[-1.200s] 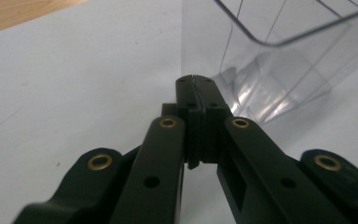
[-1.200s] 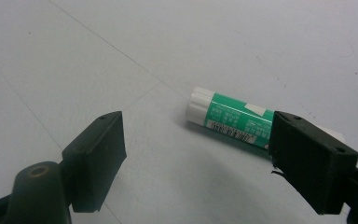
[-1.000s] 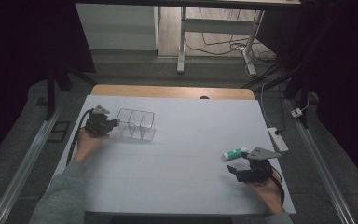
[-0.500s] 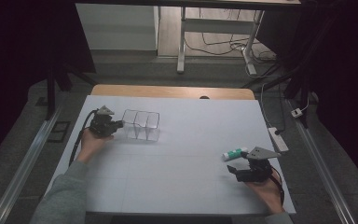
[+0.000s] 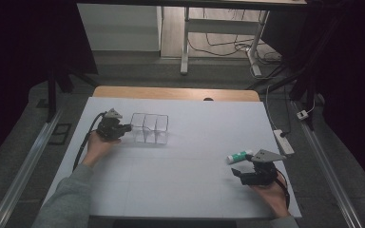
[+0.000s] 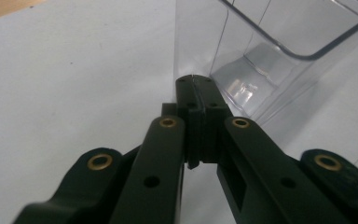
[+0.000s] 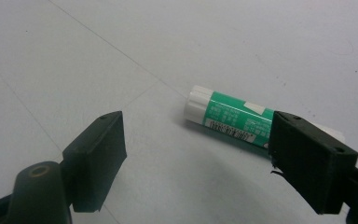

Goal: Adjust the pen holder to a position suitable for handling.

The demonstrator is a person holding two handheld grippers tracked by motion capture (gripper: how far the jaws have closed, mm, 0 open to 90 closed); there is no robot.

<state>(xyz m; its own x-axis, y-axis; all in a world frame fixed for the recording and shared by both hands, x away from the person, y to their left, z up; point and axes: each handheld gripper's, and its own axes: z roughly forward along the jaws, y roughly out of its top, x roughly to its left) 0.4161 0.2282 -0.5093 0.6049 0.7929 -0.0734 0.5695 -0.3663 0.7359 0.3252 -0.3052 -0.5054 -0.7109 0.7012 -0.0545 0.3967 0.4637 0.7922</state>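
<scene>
A clear plastic organizer (image 5: 149, 128) with three compartments stands on the white table (image 5: 185, 190) at the left rear. My left gripper (image 5: 126, 127) is shut, its tips against the organizer's left end wall. In the left gripper view, the closed left gripper (image 6: 194, 80) meets the organizer (image 6: 279, 51) low on its near wall. A green glue stick (image 5: 240, 155) with a white cap lies at the right front. My right gripper (image 5: 241, 170) stands open just short of it. In the right gripper view, the glue stick (image 7: 233, 119) lies beyond the spread jaws of my right gripper (image 7: 193, 140), untouched.
A wooden strip (image 5: 176, 92) edges the table's far side. A white power strip (image 5: 283, 141) lies on the floor off the right edge. A metal rail (image 5: 24, 166) runs along the left. White surface stretches between the two hands.
My left gripper has moved to the right, and the organizer has slid right with it. The right gripper and the glue stick have stayed put.
</scene>
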